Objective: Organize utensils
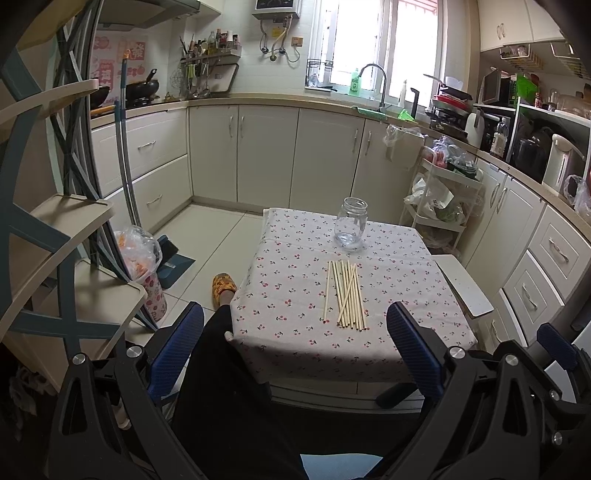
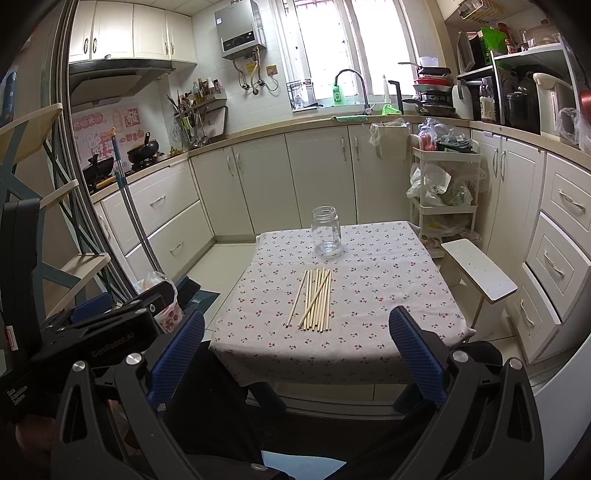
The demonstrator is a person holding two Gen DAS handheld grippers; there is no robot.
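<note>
Left claw (image 1: 295, 332) agape, chopsticks (image 1: 345, 293) just beyond, jar (image 1: 351, 223) behind

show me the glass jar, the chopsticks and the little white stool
glass jar (image 1: 351, 226), left wrist view, middle of its clear body
chopsticks (image 1: 346, 293), left wrist view, middle of the bundle lying on the tablecloth
white stool (image 2: 478, 268), right wrist view, flat top of the seat

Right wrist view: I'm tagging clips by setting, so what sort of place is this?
A home kitchen, most likely. Cabinets run under a counter with a sink faucet by the window, woks sit on a stove, and a wall water heater hangs above.
</note>
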